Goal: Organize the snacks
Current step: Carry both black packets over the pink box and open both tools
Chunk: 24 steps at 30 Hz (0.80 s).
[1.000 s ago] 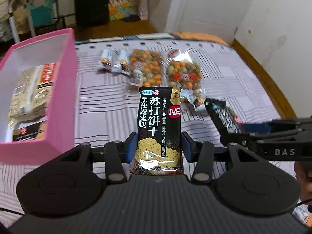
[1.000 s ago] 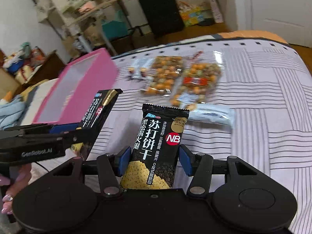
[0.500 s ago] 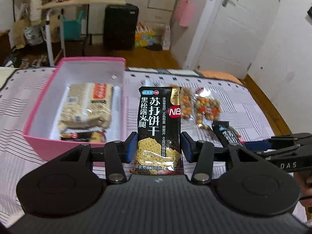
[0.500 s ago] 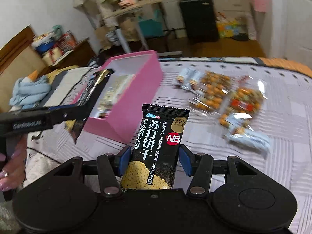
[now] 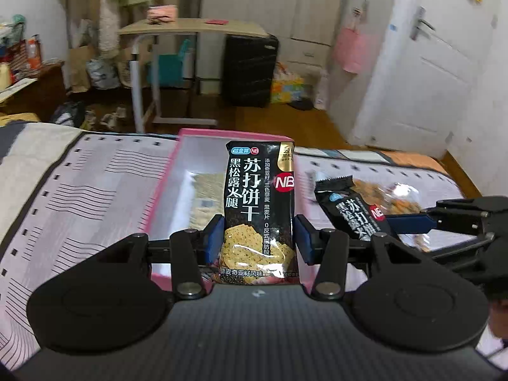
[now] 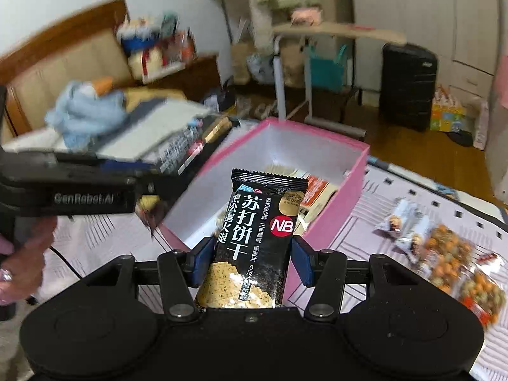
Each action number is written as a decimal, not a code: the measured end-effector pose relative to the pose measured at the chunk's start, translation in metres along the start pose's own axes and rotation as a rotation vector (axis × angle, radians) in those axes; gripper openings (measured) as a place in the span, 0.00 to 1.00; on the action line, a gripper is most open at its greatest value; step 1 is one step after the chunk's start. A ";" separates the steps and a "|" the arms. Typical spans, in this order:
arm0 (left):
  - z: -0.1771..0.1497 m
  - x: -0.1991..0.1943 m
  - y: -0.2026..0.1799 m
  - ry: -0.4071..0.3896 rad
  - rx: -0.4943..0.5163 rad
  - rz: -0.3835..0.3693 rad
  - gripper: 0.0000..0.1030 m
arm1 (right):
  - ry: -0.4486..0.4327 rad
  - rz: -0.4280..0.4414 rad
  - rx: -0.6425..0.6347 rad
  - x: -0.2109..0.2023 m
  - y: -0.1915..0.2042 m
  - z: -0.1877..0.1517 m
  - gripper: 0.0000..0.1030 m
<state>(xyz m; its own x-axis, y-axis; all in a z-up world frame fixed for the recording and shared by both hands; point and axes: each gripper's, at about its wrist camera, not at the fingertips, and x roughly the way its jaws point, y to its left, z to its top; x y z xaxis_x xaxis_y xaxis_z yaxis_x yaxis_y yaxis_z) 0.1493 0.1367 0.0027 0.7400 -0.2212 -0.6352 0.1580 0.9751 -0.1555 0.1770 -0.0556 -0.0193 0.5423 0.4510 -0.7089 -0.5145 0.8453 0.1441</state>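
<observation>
Two hand-held grippers, each carrying a snack, are raised over a bed covered in a striped sheet (image 5: 79, 190). The left gripper (image 5: 258, 238) has its blue pads closed on the sides of a black cracker packet (image 5: 258, 203), held upright in front of the camera. The right gripper (image 6: 250, 262) is clamped the same way on a second black cracker packet (image 6: 254, 241), tilted slightly.

An open pink box (image 6: 333, 209) sits on the sheet, just beyond both packets. Inside it lie pale wrapped snacks (image 6: 314, 190), partly hidden by the packets.

Toward the right edge of the bed, in the right wrist view, clear bags of orange and green nuts (image 6: 451, 254) lie loose on the sheet, with small wrapped sweets (image 6: 403, 225) beside them.

A person's hand (image 6: 22, 254) grips the left gripper's handle at the far left of the right wrist view.
</observation>
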 end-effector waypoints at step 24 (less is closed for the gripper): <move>-0.014 0.096 0.055 0.121 -0.086 0.136 0.57 | -0.067 -0.112 0.056 0.047 0.001 0.006 0.68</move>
<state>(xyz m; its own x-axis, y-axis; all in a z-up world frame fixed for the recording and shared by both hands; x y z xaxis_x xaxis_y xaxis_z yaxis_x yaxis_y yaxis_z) 0.2198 0.1687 -0.0776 0.6655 -0.0930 -0.7406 0.0016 0.9924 -0.1232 0.2058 -0.0315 -0.0486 0.6386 0.3691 -0.6752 -0.4113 0.9053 0.1058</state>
